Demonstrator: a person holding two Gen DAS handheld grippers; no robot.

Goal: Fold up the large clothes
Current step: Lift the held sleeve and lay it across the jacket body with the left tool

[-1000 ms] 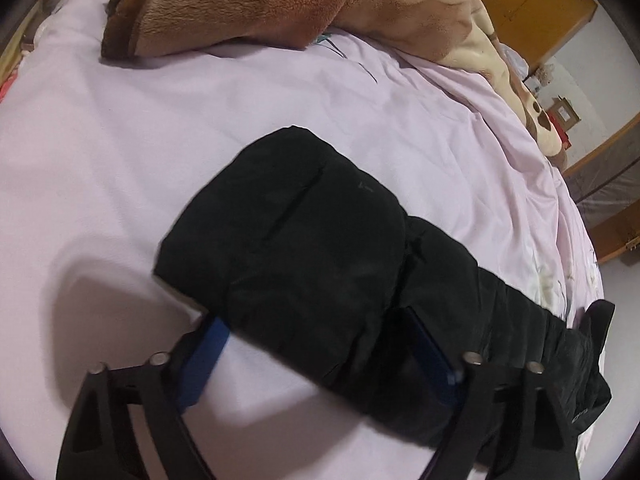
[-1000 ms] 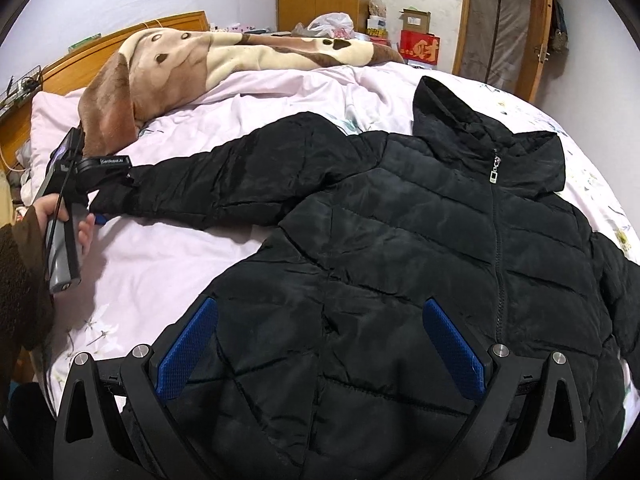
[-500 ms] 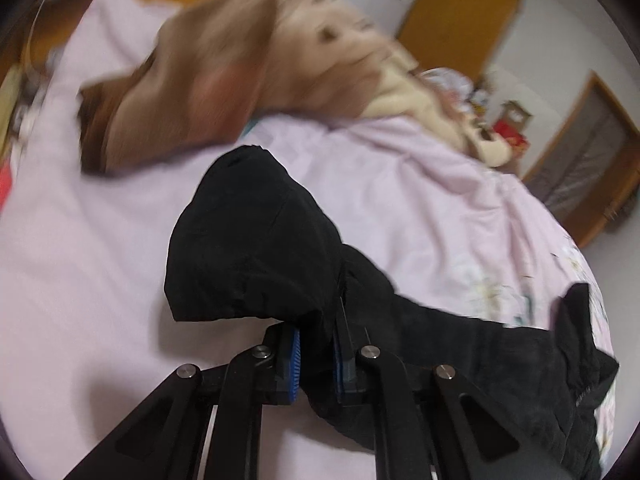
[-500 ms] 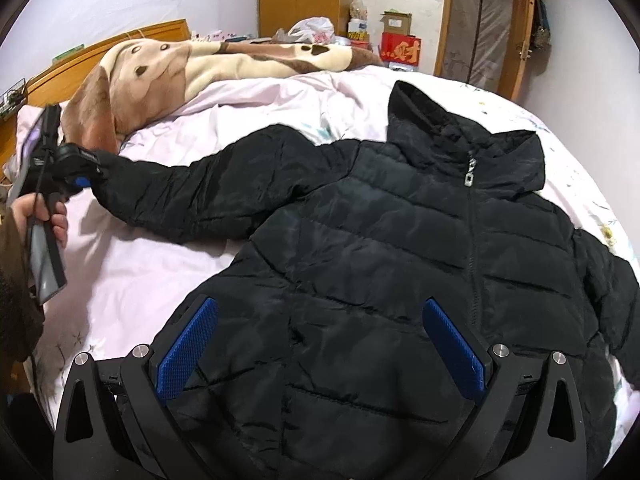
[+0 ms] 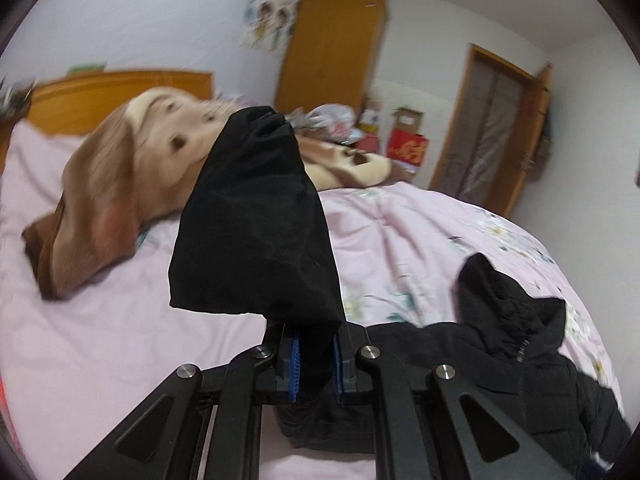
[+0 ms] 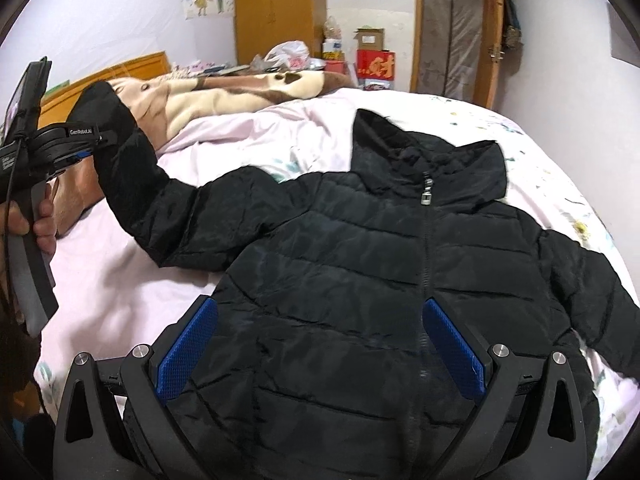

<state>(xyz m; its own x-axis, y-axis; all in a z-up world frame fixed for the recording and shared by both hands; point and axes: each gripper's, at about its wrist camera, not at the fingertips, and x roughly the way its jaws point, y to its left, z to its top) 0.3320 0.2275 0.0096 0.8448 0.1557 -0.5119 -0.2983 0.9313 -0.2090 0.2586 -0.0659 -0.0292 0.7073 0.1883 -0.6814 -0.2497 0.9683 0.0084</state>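
While the black puffer jacket (image 6: 400, 272) lies zipped and face-up on the pink bedsheet (image 6: 120, 292), filling the centre of the right wrist view, its hood (image 6: 424, 156) points toward the upper frame and its long axis runs bottom to top. One sleeve (image 6: 132, 168) rises toward the upper left, its cuff clamped between the blue pads of the left gripper (image 5: 314, 364); the other sleeve (image 6: 592, 280) trails to the lower right. The right gripper (image 6: 320, 344) hovers over the jacket's lower body, fingers spread wide, holding nothing. One brown spotted blanket (image 6: 224, 92) lies bunched at the upper left. Red and cardboard boxes (image 6: 374, 64) stand beyond the bed, contents unclear.
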